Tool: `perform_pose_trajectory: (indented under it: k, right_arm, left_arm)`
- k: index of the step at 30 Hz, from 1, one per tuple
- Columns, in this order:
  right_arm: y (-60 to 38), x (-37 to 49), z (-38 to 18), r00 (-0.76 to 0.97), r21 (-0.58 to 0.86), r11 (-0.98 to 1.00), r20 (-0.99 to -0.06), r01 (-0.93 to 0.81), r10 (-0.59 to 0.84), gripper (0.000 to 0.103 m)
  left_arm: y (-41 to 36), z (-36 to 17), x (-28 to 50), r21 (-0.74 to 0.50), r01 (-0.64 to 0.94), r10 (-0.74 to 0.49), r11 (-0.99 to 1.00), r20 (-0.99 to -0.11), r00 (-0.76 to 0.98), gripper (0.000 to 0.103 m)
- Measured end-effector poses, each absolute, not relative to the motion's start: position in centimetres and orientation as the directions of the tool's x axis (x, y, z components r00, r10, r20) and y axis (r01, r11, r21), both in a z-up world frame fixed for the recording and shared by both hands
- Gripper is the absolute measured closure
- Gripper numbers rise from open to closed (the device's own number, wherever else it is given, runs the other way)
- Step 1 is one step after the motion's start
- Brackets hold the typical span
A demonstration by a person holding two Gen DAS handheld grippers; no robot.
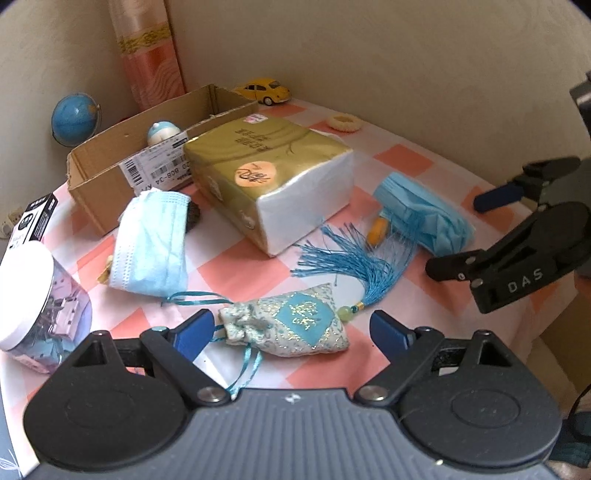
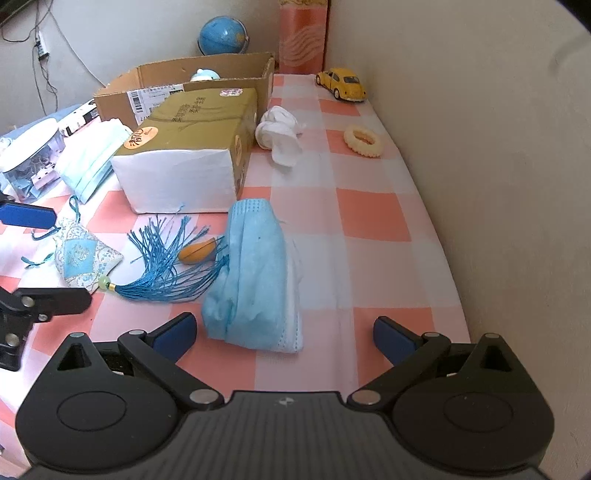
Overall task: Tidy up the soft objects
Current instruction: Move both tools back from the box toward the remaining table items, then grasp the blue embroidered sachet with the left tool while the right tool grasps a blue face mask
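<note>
My left gripper (image 1: 293,330) is open, its jaws on either side of a blue-and-white sachet (image 1: 291,321) with a blue tassel (image 1: 354,262). The sachet also shows in the right wrist view (image 2: 83,260). My right gripper (image 2: 284,332) is open, just in front of a crumpled blue face mask (image 2: 255,273), which sits between its jaws at the left side. A second blue mask (image 1: 149,243) lies left of a gold tissue pack (image 1: 269,181). An open cardboard box (image 1: 110,173) stands behind. White socks (image 2: 280,134) and a cream scrunchie (image 2: 364,140) lie further back.
A clear jar with a white lid (image 1: 37,306) stands at the left near my left gripper. A yellow toy car (image 2: 341,83), a blue globe (image 2: 221,35) and an orange carton (image 2: 303,37) stand at the back. The wall (image 2: 480,184) runs along the table's right edge. An orange object (image 2: 197,251) lies under the tassel.
</note>
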State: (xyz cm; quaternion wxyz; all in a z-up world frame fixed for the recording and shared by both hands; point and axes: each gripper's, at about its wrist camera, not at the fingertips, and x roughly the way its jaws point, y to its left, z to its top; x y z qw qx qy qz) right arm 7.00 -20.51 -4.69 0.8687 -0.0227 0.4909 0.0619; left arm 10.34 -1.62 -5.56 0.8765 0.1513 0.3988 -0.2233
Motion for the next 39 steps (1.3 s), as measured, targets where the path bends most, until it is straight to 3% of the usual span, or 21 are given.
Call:
perform_pose_trajectory:
  k: [4, 16, 20, 22, 26, 29, 39]
  right_arm:
    - [-20.4, 6.5, -4.8, 0.533, 0.024, 0.984, -0.838, -0.174, 0.115, 0.0]
    - [-20.0, 5.6, -5.2, 0.603, 0.032, 0.974, -0.781, -0.223, 0.164, 0.0]
    - [-20.3, 5.3, -5.4, 0.625, 0.033, 0.972, -0.76, -0.233, 0.176, 0.0]
    - [-20.3, 5.3, -5.5, 0.628, 0.033, 0.971, -0.758, -0.235, 0.178, 0.0]
    - [-20.3, 5.4, -5.5, 0.632, 0.033, 0.973, -0.755, -0.227, 0.173, 0.0]
    - [-20.2, 5.3, -5.5, 0.636, 0.032, 0.975, -0.753, -0.22, 0.168, 0.0]
    - [-20.1, 5.2, -5.5, 0.64, 0.03, 0.978, -0.752, -0.205, 0.157, 0.0]
  left_arm:
    - [-2.0, -6.1, 10.6, 0.089, 0.494, -0.253, 0.865, -0.773, 0.581, 0.025]
    - [-2.0, -6.6, 10.9, 0.052, 0.417, -0.235, 0.907, -0.759, 0.607, 0.028]
    - [-2.1, -6.4, 11.0, 0.034, 0.398, -0.236, 0.917, -0.758, 0.608, 0.045]
    - [-2.0, -6.3, 11.1, 0.034, 0.393, -0.23, 0.919, -0.763, 0.605, 0.046]
    - [-1.3, -6.2, 10.8, 0.047, 0.389, -0.215, 0.92, -0.77, 0.601, 0.043]
    - [-0.8, -6.1, 10.3, 0.055, 0.393, -0.209, 0.918, -0.775, 0.597, 0.025]
    - [-1.0, -6.0, 10.6, 0.042, 0.32, -0.17, 0.947, -0.776, 0.607, 0.023]
